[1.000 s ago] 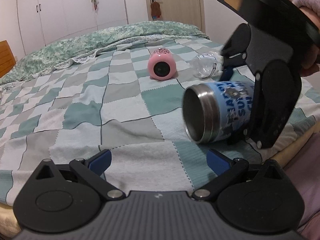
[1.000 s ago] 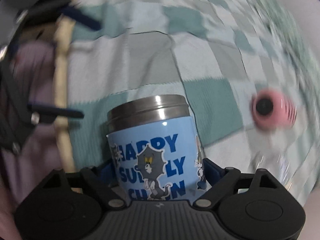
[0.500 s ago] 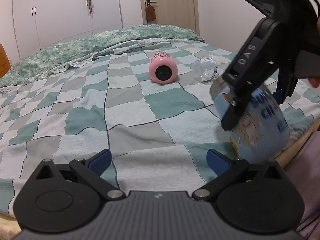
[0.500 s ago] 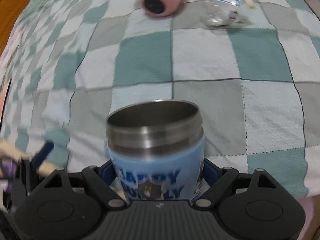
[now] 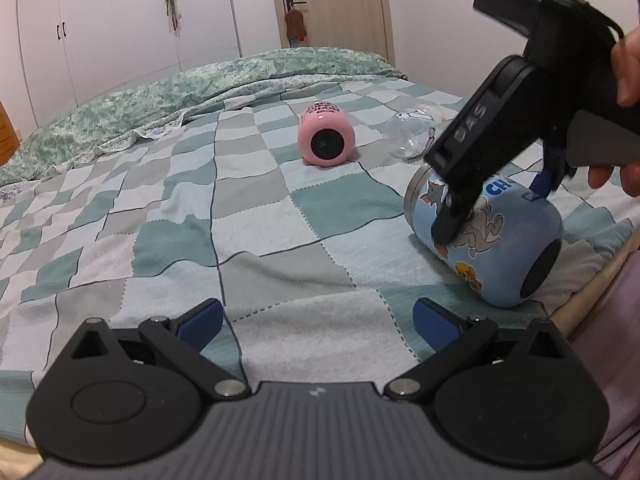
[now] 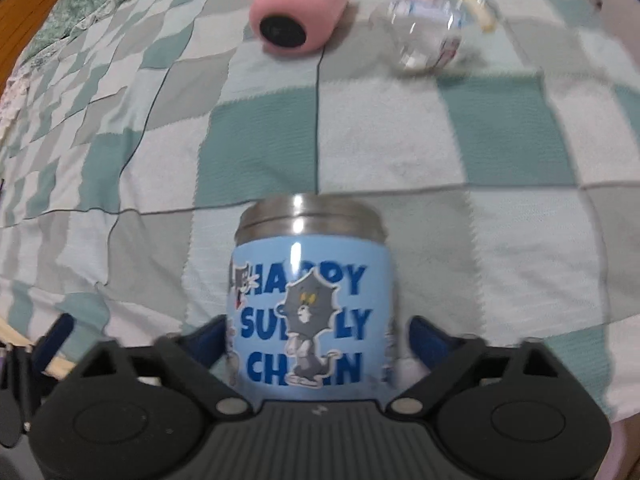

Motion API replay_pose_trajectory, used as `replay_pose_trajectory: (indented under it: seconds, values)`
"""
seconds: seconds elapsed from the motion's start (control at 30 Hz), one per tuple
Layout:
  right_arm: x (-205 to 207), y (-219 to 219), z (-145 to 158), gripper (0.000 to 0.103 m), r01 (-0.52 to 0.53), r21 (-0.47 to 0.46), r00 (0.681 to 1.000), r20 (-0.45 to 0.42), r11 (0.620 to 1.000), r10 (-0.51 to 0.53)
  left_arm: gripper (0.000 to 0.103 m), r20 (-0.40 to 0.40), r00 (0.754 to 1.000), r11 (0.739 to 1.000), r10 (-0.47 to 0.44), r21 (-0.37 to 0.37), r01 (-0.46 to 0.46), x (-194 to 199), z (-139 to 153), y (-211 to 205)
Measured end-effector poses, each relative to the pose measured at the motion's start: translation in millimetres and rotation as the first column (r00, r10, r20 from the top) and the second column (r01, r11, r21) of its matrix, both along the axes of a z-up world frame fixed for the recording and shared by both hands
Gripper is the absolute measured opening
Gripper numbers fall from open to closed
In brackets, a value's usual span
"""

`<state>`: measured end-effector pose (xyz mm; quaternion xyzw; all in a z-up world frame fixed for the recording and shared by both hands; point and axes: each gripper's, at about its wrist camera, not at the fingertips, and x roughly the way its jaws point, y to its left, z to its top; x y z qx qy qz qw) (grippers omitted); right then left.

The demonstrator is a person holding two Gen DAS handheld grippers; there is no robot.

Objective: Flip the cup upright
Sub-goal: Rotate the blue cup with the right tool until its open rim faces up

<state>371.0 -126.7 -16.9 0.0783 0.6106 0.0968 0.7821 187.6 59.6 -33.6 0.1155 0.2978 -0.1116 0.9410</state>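
The blue cartoon cup [image 5: 486, 236] lies tilted near the bed's [image 5: 256, 208] edge, steel rim aimed up the bed toward the pink cup [image 5: 326, 141], dark base facing back, its mouth hidden, the right tool [image 6: 316, 336] clamped on its sides while the left tool [image 5: 316, 320] hangs wide open, holding nothing

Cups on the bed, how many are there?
3: blue cup tilted in the right hand-held gripper, pink cup lying farther back, clear cup lying right of it.
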Motion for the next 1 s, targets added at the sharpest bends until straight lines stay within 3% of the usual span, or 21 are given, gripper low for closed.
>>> replay_pose_trajectory:
  seconds: [0.1, 0.23, 0.4, 0.5, 0.53, 0.57, 0.6, 0.67, 0.77, 0.87, 1.0]
  values:
    - [-6.7, -2.4, 22.0, 0.100, -0.063, 0.007, 0.992, 0.112, 0.998, 0.062, 0.103, 0.010, 1.000, 1.000, -0.004, -0.013, 0.004, -2.2, 2.2, 0.4]
    - [-11.6, 6.1, 37.7, 0.100, -0.140, -0.051, 0.963, 0.224, 0.989, 0.148, 0.103, 0.013, 1.000, 0.999, -0.007, -0.039, 0.008, -3.3, 2.0, 1.4]
    - [9.0, 7.9, 21.1, 0.100, -0.106, -0.031, 0.980, 0.169, 0.994, 0.110, 0.103, 0.017, 1.000, 0.999, -0.007, -0.042, 0.008, -3.8, 4.5, -2.1]
    - [26.4, 10.8, 3.2, 0.100, -0.073, 0.000, 0.994, 0.078, 0.997, 0.073, 0.103, 0.019, 1.000, 0.999, -0.006, -0.044, 0.007, -3.6, 5.4, -4.7]
    - [30.4, 10.5, -3.4, 0.098, -0.053, 0.011, 0.998, 0.044, 0.999, 0.052, 0.103, 0.019, 1.000, 0.999, -0.005, -0.046, 0.006, -3.7, 5.2, -5.0]
    - [34.4, 9.1, -10.2, 0.083, -0.029, 0.026, 1.000, 0.006, 0.999, 0.029, 0.103, 0.019, 1.000, 0.999, -0.005, -0.049, 0.006, -4.4, 5.3, -5.2]
    - [36.3, 5.8, -13.1, 0.083, -0.009, 0.047, 1.000, -0.009, 0.999, 0.009, 0.103, 0.019, 1.000, 0.999, -0.004, -0.051, 0.005, -4.6, 5.5, -5.0]
    - [30.6, 2.9, -11.3, 0.083, -0.011, 0.064, 1.000, 0.020, 0.998, 0.009, 0.103, 0.021, 1.000, 0.999, -0.001, -0.055, 0.002, -7.0, 6.3, -3.8]
    - [7.2, 2.2, 3.8, 0.083, -0.066, 0.084, 0.988, 0.144, 0.994, 0.054, 0.103, 0.028, 1.000, 0.998, -0.001, -0.062, 0.003, -10.3, 8.4, -0.3]
    - [-22.8, 2.9, 26.4, 0.083, -0.123, 0.077, 0.935, 0.343, 0.989, 0.089, 0.103, 0.041, 0.999, 0.997, 0.005, -0.071, -0.002, -12.8, 11.8, 3.3]
    - [-56.4, 5.6, 44.5, 0.083, -0.170, 0.081, 0.788, 0.610, 0.982, 0.086, 0.103, 0.065, 0.998, 0.996, 0.025, -0.082, -0.020, -17.6, 16.4, 10.8]
